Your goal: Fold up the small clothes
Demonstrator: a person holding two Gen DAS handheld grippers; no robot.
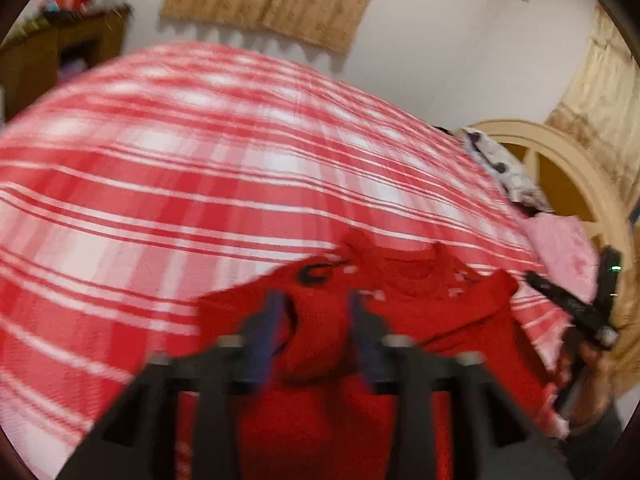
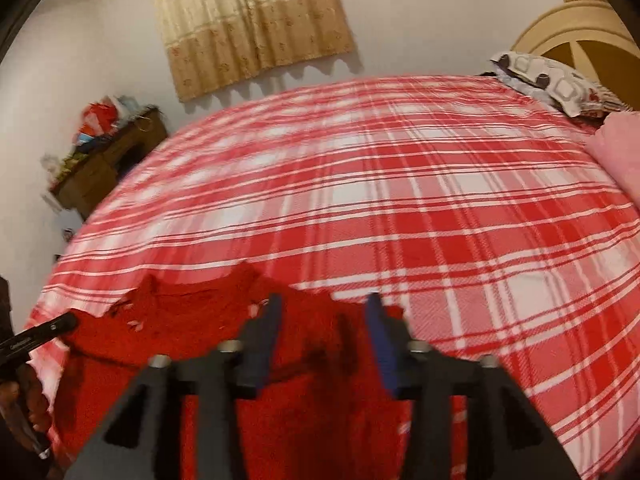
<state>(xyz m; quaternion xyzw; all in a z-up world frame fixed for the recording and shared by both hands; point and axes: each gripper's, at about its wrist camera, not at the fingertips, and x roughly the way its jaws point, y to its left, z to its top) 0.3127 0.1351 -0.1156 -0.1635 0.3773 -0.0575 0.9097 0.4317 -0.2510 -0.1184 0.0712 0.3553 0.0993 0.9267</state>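
**Two grippers, one red garment on a plaid bed**

One red garment [image 1: 400, 320] lies at the near edge of the red-and-white plaid bedspread [image 2: 400, 184]. Both tools hover over it with jaws parted and nothing between them: the left gripper [image 1: 316, 300] above its shoulder, the right gripper [image 2: 324, 304] above the opposite side. Two pillows rest by the headboard [image 2: 560, 28] (one patterned [image 2: 552, 80], one pink [image 2: 616, 152]). Only the left view shows a black mark [image 1: 316, 272] on the cloth.
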